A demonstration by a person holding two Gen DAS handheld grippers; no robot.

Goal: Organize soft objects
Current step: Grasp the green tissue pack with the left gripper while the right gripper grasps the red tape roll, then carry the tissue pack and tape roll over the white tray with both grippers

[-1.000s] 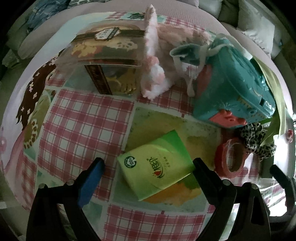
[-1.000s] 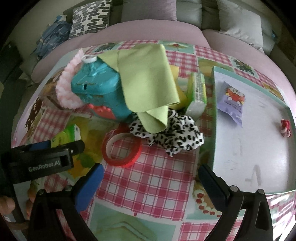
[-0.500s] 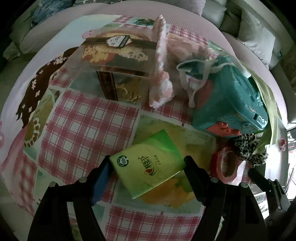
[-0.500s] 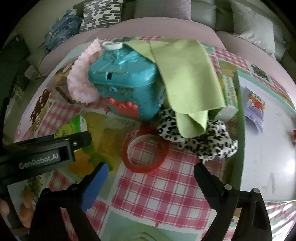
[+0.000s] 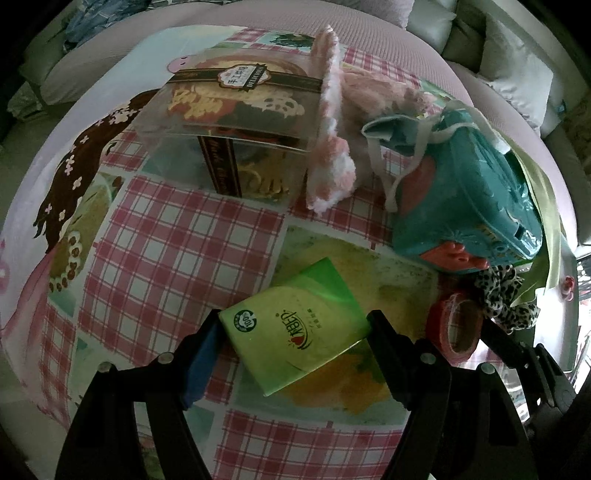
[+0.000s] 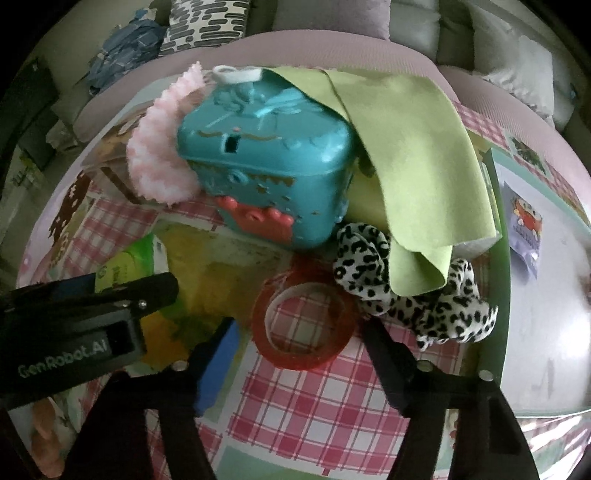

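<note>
Nearest on my left feed, the left hand-held gripper (image 5: 295, 328) is clamped on the green tissue pack (image 5: 295, 325), a fingertip against each of its side edges; the pack lies flat on the worktop (image 5: 177, 266). Its wrapper carries a round "100%" badge and red characters I cannot read.

On my right feed, the right hand-held gripper (image 6: 297, 328) straddles the red tape roll (image 6: 304, 321), which lies flat between its fingers; the jaws are closing, with gaps showing on both sides of the roll. The left tool's black body, lettered "GenRobot.AI", crosses that view's lower left corner.

Just beyond the roll sits a leopard-print scrunchie (image 6: 413, 291), with a lime-green cloth (image 6: 402, 155) draped over it and over a teal plastic case (image 6: 269, 162) with coral clasps. A pink fluffy piece (image 6: 159, 155) leans on the case's far side.

Only the left feed shows the clear box (image 5: 240, 125) with a band reading "DELICIOUS". Only the right feed shows the green-edged tray (image 6: 502, 258) holding a small cartoon-printed packet (image 6: 526, 225).

The worktop wears a pink-checked, picture-patterned cover. Past it stands a pale sofa with cushions (image 6: 207, 22).
</note>
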